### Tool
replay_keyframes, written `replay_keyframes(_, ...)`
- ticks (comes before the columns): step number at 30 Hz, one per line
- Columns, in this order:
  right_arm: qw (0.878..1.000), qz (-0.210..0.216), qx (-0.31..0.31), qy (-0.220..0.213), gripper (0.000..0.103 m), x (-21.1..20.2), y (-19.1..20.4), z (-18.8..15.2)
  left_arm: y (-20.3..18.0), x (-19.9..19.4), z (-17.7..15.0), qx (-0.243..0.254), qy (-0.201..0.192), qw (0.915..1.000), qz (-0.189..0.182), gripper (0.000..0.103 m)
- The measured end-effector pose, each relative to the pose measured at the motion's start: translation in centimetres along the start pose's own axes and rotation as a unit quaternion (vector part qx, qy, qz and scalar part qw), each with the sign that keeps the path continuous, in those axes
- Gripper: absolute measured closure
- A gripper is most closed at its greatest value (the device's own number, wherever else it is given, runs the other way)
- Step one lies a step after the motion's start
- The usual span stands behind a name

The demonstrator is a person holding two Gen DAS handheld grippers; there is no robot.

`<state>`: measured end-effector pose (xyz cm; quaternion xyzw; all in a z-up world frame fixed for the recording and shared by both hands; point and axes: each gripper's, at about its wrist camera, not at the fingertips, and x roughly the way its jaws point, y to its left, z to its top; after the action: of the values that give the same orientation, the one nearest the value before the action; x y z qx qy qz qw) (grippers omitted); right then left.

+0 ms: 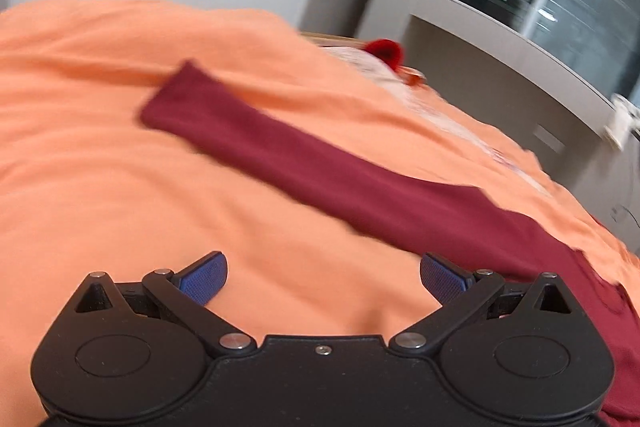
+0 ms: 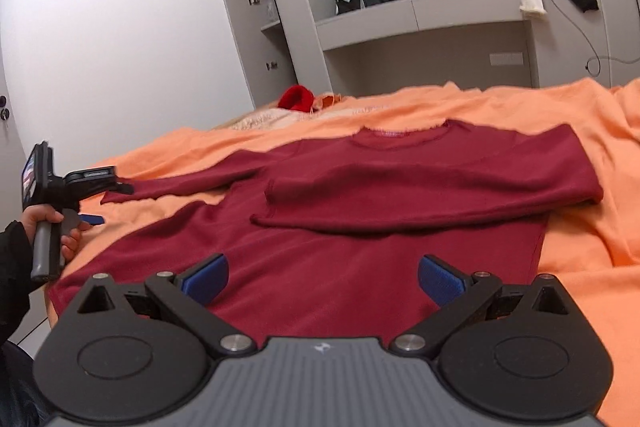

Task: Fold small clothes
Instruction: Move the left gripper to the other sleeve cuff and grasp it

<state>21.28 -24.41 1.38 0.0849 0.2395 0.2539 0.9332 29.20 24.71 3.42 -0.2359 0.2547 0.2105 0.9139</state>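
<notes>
Item: maroon sweater (image 2: 320,259), lying flat on the orange bedspread (image 2: 580,255); right sleeve (image 2: 432,187) already lying folded across the chest. Left sleeve (image 1: 256,143) stretching outward, its long axis running diagonally ahead of the left gripper (image 1: 323,279), which is nearer it. Right gripper (image 2: 323,279) hovering over the hem. Both sets of fingers are standing spread, holding nothing.

Dark red long-sleeved sweater (image 2: 360,247) lying flat, front up, on the orange bedspread (image 2: 580,187), collar towards 12 o'clock, hem towards 6, right sleeve folded across the chest, left sleeve (image 1: 256,143) stretched straight out towards 9 o'clock, fabric smooth
</notes>
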Motion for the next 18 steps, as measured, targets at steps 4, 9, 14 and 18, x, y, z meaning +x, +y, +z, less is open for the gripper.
replay_keyframes(4,0.999,-0.013,0.031,0.028,0.000,0.8,-0.8,-0.5,3.3,0.5,0.8,-0.038,-0.006,0.9989,-0.027,0.001)
replay_keyframes(9,0.998,0.002,0.055,0.032,0.000,1.0,-1.9,-1.1,4.3,3.2,2.5,-0.065,-0.005,0.9975,-0.026,0.001)
replay_keyframes(14,0.997,0.021,0.074,0.033,0.000,1.3,-2.7,-1.6,4.7,6.4,4.3,-0.091,-0.012,0.9958,0.009,0.001)
replay_keyframes(18,0.995,0.030,0.086,0.036,0.000,1.6,-3.1,-1.8,4.6,7.7,4.9,-0.095,-0.040,0.9938,0.040,0.001)
